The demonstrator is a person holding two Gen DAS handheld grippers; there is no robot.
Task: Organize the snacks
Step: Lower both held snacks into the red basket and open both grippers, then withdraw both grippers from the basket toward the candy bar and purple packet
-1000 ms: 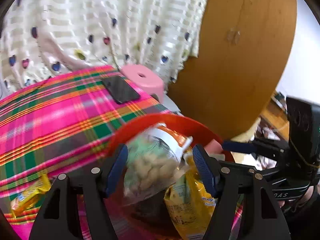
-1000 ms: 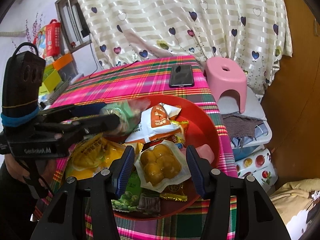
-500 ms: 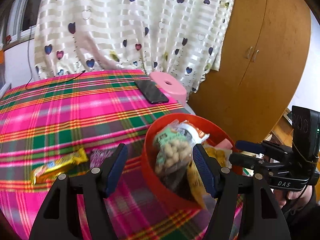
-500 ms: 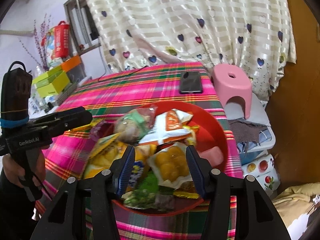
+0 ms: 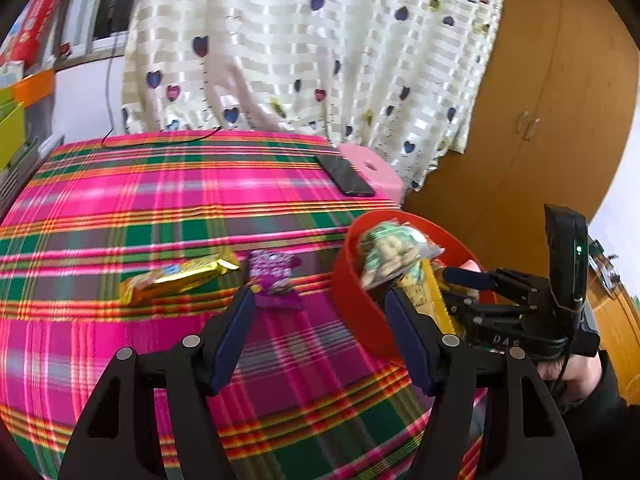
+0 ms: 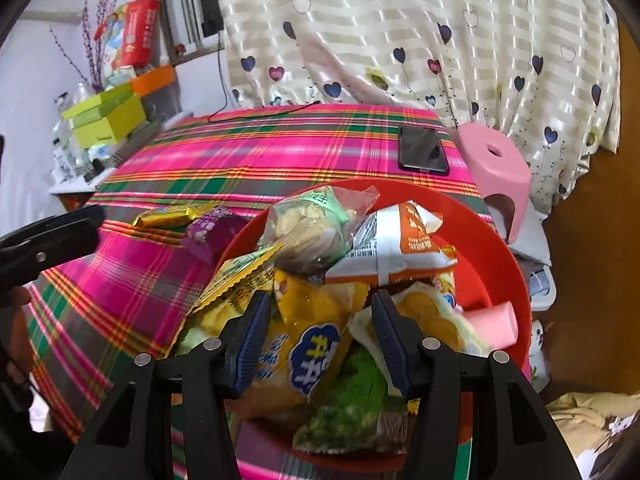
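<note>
Ahead-left of our wide, empty left claw [image 5: 320, 332] the gold bar [image 5: 180, 278] lies crosswise on the worktop [image 5: 120, 208]; our right claw [image 6: 316, 336], wide, straddles the snack-heaped red bowl [image 6: 500, 248].

Your left gripper [image 5: 320, 334] shows black angular arms, round silver screws along them and dark blue ribbed pads [image 5: 234, 336]. At lower right of that frame, your right gripper [image 5: 466, 280] is black too, letters "DAS" on its body, a green light on its upright block, thin black cable trailing, your black sleeve [image 5: 600, 412] beneath it.
</note>
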